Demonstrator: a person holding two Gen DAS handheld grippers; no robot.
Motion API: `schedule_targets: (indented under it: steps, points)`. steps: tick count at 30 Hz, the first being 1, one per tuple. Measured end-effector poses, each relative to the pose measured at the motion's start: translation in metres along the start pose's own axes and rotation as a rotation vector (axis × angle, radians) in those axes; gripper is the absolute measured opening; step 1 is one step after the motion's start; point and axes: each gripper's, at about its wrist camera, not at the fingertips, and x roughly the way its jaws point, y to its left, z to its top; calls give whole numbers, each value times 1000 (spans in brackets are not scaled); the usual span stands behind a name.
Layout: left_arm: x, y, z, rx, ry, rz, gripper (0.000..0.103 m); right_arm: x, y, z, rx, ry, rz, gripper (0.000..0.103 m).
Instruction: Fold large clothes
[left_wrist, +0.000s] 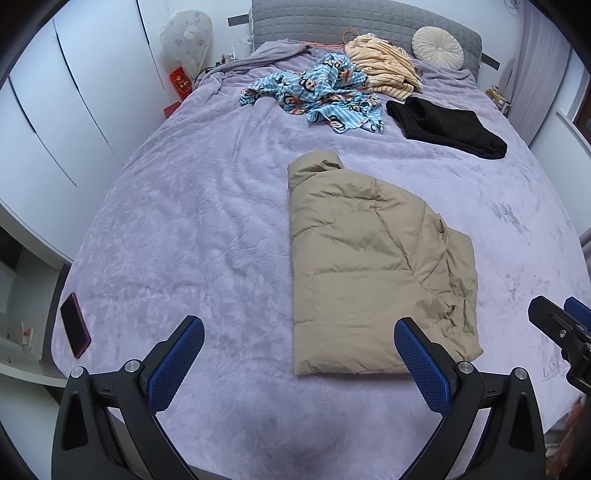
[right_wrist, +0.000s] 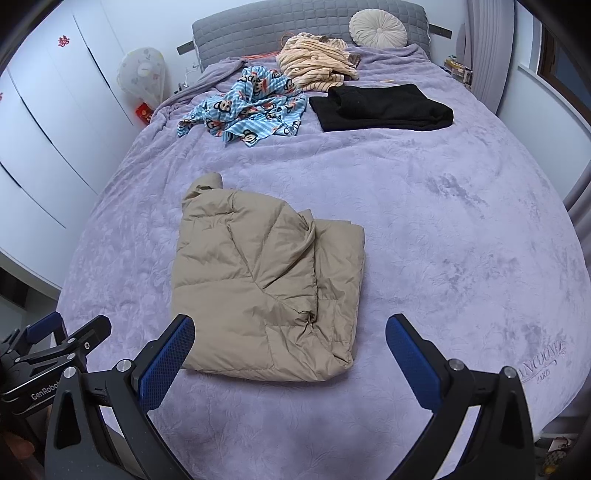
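Observation:
A beige padded jacket (left_wrist: 373, 266) (right_wrist: 266, 284) lies folded lengthwise on the lilac bedspread (left_wrist: 207, 229) (right_wrist: 443, 229), collar toward the headboard. My left gripper (left_wrist: 299, 332) hovers open just short of the jacket's near hem, empty. My right gripper (right_wrist: 290, 332) is also open and empty, level with the jacket's near right corner. Each gripper shows at the edge of the other's view: the right gripper (left_wrist: 561, 325) at far right, the left gripper (right_wrist: 70, 332) at lower left.
Toward the headboard lie a crumpled blue cartoon-print garment (left_wrist: 325, 92) (right_wrist: 251, 103), a peach striped one (left_wrist: 384, 62) (right_wrist: 317, 61) and a folded black one (left_wrist: 447, 125) (right_wrist: 380, 107). A round cushion (left_wrist: 437, 46) leans there. A phone (left_wrist: 75, 325) rests at the bed's left edge. White wardrobes (left_wrist: 55, 110) stand left.

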Motion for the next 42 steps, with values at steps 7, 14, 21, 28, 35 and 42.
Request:
schedule_targets:
  steps: [7,14,21,28,35,42]
  points:
    - [-1,-1,-2,-6,3,-1,103,0,0,0,-1,2,0,103]
    - [0,0,-2,-6,3,-2,103,0,0,0,0,2,0,103]
    - [-1,0,-2,-13,5,2,103,0,0,0,-1,3,1,103]
    - [0,0,-3,-17,7,6,103,0,0,1,-1,4,0,103]
    - [0,-1,-4,-18,9,2,103,0,-1,0,-1,5,2,103]
    - [0,-2,-5,-24,10,4,103,-1,-1,1,-2,5,2,103]
